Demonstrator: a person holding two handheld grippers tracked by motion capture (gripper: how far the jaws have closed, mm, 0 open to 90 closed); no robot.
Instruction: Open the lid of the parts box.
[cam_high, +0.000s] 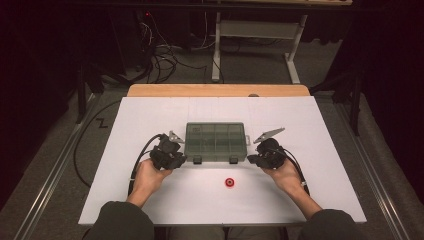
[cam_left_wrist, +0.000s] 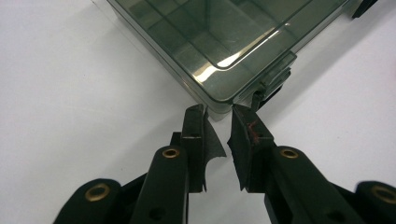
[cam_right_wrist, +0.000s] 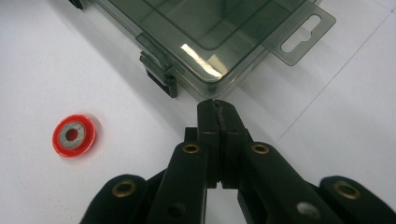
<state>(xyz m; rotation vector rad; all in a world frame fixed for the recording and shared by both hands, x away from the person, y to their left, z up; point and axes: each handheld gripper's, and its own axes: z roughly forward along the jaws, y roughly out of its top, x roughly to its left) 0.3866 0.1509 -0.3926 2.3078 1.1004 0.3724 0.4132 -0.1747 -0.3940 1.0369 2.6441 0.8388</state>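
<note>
A smoky grey clear compartment box (cam_high: 216, 141) lies lid-closed in the middle of the white table (cam_high: 150, 115). My left gripper (cam_high: 182, 159) is at its near left corner, and in the left gripper view my left gripper (cam_left_wrist: 218, 114) has its jaws drawn almost together with a slim slit and nothing between them, tips just short of the box (cam_left_wrist: 224, 42) corner. My right gripper (cam_high: 251, 160) is at the near right corner. Its own view shows my right gripper (cam_right_wrist: 218, 105) shut and empty, tips at the box (cam_right_wrist: 210, 28) corner. A red ring (cam_high: 230, 182) lies in front of the box.
The red ring (cam_right_wrist: 74, 135) has a metal centre and rests left of my right gripper's jaws. Two black latches (cam_high: 197, 160) sit on the box's front edge, one latch (cam_left_wrist: 271, 86) just beyond my left tips. A hang tab (cam_right_wrist: 303, 32) juts from the box's right end.
</note>
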